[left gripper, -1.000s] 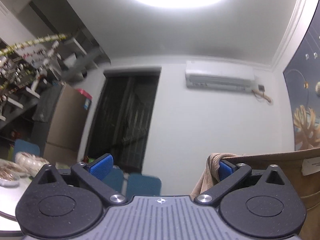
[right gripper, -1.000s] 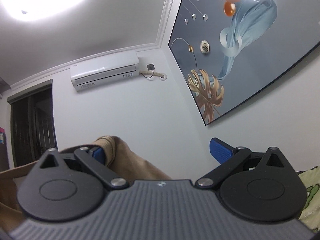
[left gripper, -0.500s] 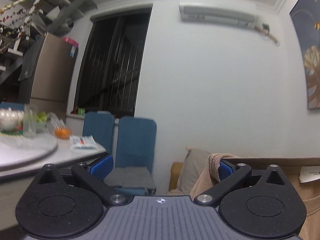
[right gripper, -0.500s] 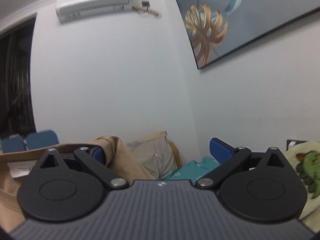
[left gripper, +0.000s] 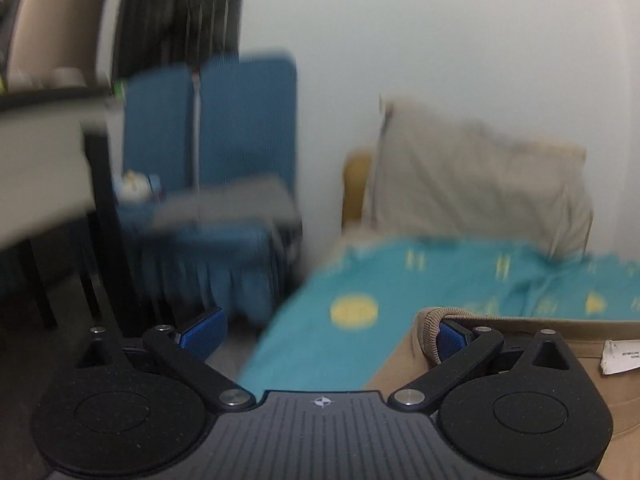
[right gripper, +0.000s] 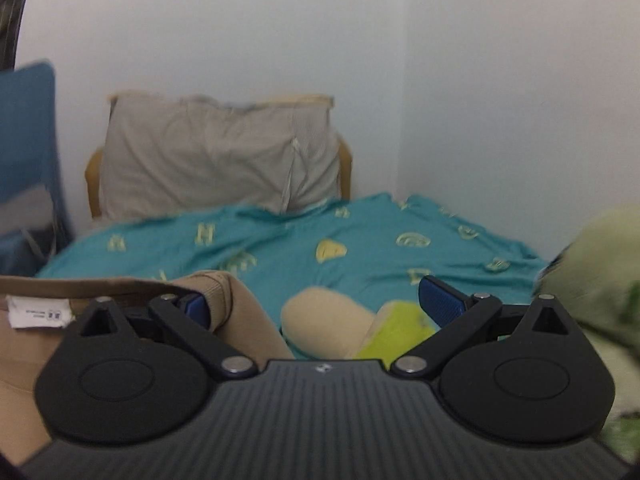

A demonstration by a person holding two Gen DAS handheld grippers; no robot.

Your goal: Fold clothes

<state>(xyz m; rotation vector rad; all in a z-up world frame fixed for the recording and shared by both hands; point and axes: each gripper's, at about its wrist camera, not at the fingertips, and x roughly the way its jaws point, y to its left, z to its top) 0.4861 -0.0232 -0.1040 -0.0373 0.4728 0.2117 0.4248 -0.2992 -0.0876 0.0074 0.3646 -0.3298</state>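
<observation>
While both cameras face the bed, the left gripper point(left gripper: 328, 334) has its fingers spread wide, the tan garment point(left gripper: 624, 400) hooked over the right finger only; the right gripper point(right gripper: 316, 300) is spread too, the ribbed hem point(right gripper: 218, 292) draped on its left finger, above the teal bedspread point(right gripper: 360, 232).

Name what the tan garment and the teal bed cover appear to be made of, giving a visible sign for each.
Garment: looks like soft knit cotton, matte; the rolled edge shows fine ribbing, and a white label is sewn inside. Cover: probably thin woven or printed cloth, matte; it wrinkles loosely and carries yellow motifs. Blur leaves the weave unsure.
</observation>
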